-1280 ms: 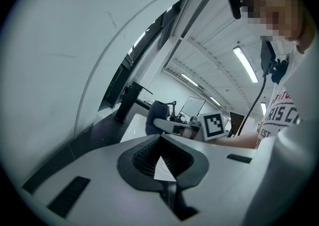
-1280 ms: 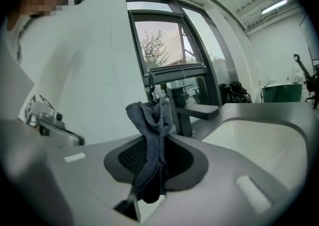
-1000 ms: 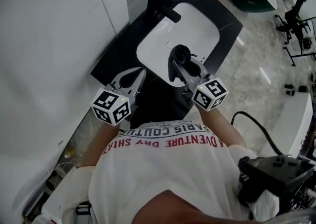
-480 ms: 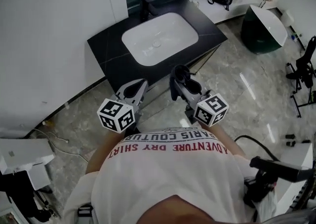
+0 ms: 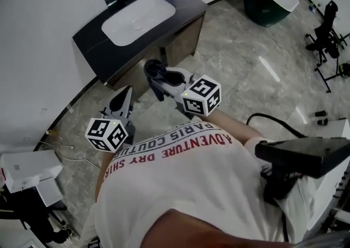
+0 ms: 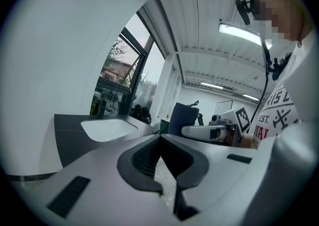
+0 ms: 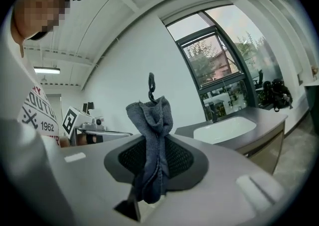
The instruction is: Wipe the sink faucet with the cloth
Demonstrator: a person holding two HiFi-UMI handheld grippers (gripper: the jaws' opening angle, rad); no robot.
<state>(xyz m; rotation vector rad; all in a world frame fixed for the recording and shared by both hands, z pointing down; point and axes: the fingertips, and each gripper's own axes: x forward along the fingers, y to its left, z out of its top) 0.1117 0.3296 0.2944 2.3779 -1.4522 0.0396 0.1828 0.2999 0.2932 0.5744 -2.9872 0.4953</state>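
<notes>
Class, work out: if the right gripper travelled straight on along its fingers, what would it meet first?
Likely the white wall, just left of the sink counter; depth is unclear.

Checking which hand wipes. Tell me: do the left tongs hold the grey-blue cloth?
No, the left tongs are shut on nothing; the crumpled grey-blue cloth sits clamped in the right tongs.

I stood between a white wall, grey marble floor, a dark-topped cabinet and a tall window.
</notes>
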